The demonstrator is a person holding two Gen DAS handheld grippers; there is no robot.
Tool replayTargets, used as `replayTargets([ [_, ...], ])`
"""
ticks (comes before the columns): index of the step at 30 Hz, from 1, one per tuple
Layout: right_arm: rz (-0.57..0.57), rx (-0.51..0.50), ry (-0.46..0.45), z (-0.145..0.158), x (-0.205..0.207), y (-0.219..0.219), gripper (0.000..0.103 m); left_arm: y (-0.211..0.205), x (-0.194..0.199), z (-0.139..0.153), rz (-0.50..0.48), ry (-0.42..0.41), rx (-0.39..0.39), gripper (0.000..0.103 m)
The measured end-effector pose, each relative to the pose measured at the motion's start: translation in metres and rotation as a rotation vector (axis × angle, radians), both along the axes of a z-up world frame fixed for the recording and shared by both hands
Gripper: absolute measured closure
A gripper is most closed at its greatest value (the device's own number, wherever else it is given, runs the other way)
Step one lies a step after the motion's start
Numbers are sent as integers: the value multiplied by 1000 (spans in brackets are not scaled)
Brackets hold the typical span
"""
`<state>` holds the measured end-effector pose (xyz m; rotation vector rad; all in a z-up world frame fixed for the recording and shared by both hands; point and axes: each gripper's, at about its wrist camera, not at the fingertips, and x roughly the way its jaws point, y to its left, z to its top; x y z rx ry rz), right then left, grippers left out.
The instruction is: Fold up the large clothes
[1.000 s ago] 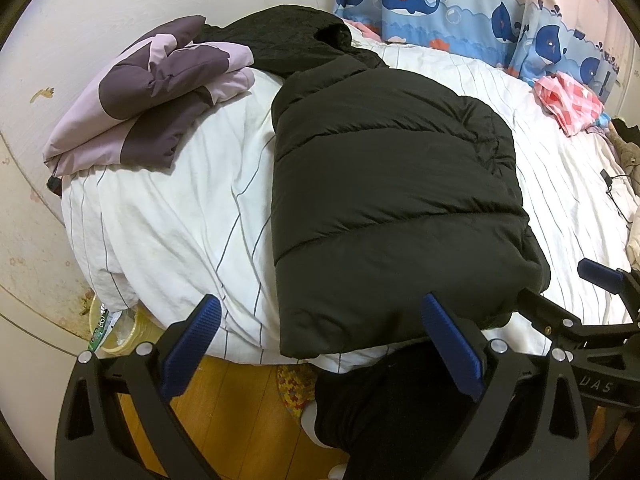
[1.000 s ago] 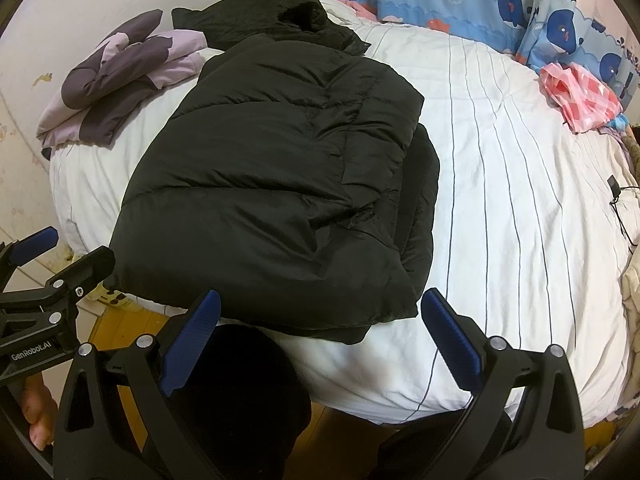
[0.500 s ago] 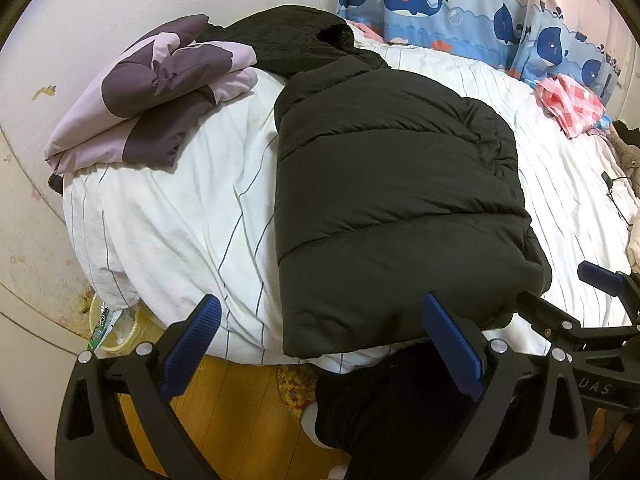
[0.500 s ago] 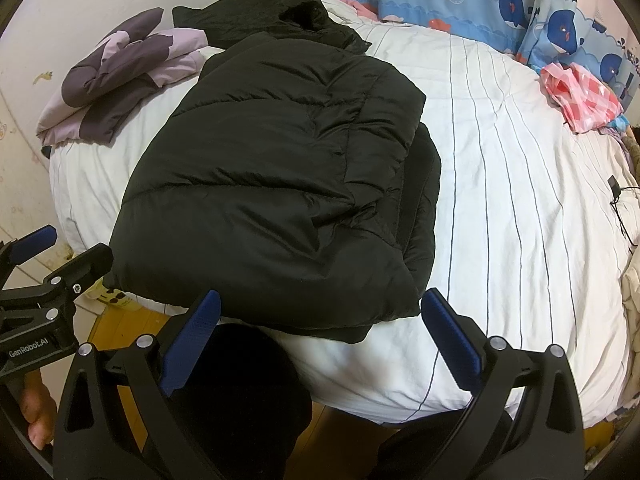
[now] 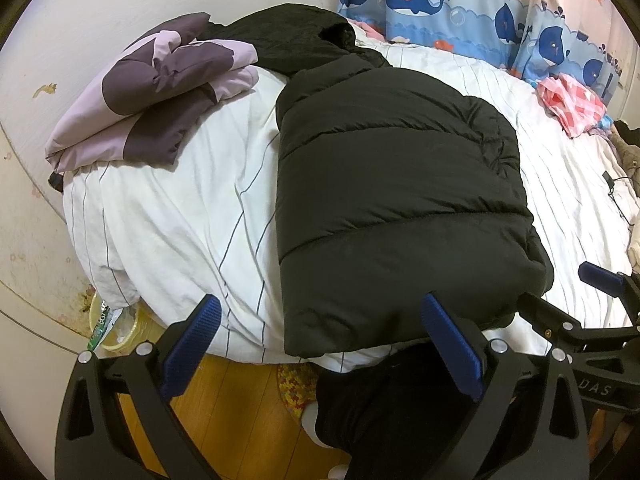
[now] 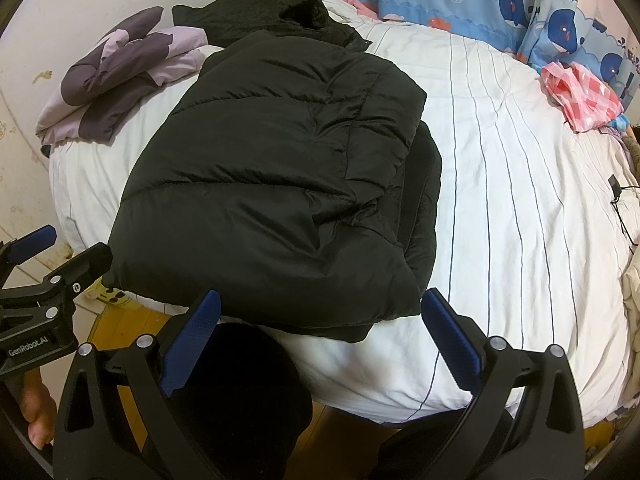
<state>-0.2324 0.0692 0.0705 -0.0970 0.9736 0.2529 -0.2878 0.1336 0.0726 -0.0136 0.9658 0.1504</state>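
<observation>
Bed (image 5: 168,240): a folded jacket (image 5: 392,208) is laid across its near half, reaching the near edge. Behind the jacket, touching it, a second garment (image 5: 296,36) is heaped at the far side. To the left of both, a folded quilt (image 5: 152,96) is set on the bed's far left corner. At the far right, well apart from the jacket, a small cloth (image 5: 576,100) is placed. A curtain (image 5: 440,0) is hung behind the bed. On the floor (image 5: 240,412) below the near left corner, a tub (image 5: 112,328) is set.

Both grippers just hang side by side: left gripper (image 5: 320,344) jaws spread wide, right gripper (image 6: 320,340) same, neither gripping anything.
</observation>
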Motion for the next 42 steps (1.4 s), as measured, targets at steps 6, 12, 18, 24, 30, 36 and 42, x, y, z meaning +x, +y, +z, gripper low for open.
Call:
replayTargets([
  [6, 1, 0, -1, -1, -1, 0, 6, -4, -1, -2, 10, 12, 32, 7],
  [12, 0, -1, -1, -1, 0, 1, 6, -3, -2, -2, 11, 14, 23, 7],
  [18, 0, 1, 0, -1, 0, 1, 6, -4, -1, -3, 13, 17, 25, 7],
  [24, -1, 1, 0, -1, 0, 1, 6, -4, 0, -3, 11, 23, 12, 7],
  [30, -3, 6, -5, -2, -2, 1, 6, 7, 5, -10, 9, 72, -135, 7],
  [36, -4, 10, 3, -2, 0, -3, 6, 21, -3, -3, 45, -10, -225, 7],
  [42, 1, 17, -10, 4, -2, -4, 6, 18, -2, -1, 77, -1, -124, 7],
])
